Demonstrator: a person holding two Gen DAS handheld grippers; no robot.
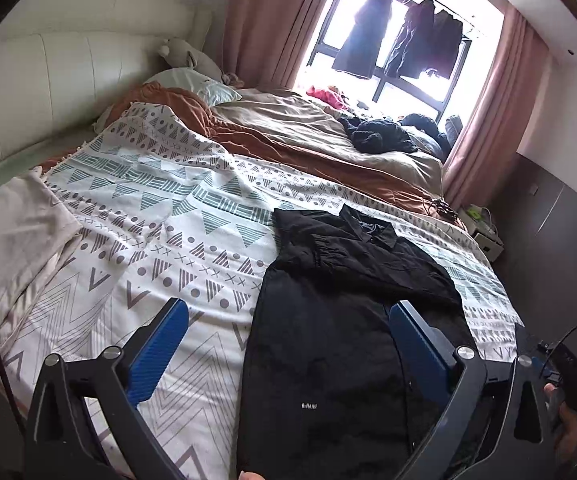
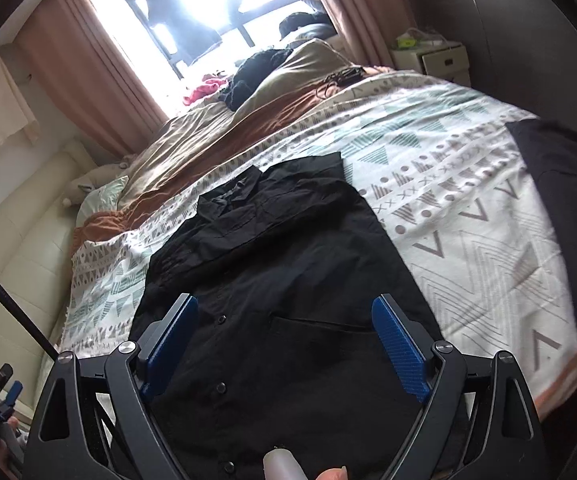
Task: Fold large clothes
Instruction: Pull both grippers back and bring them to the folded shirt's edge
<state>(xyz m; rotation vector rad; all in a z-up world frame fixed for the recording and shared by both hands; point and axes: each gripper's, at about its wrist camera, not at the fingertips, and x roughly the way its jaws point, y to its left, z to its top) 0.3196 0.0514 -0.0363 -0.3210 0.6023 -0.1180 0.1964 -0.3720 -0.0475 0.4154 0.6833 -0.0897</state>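
Presently, left to right: a cream padded headboard [image 1: 48,72]; a bed covered by a white blanket [image 1: 160,216] with teal and grey geometric print; a black button-up shirt [image 1: 340,312] lying flat on that blanket, collar toward the window [image 1: 392,40], sleeves partly folded in; a white nightstand [image 1: 484,236] beside pink curtains [image 1: 484,120]. Left gripper [image 1: 288,320]: blue-padded jaws spread wide above the shirt's edge, nothing between them. Right gripper [image 2: 286,320]: jaws likewise wide apart over the shirt's buttoned front, holding nothing; a second dark garment [image 2: 568,200] lies at the bed's right edge.
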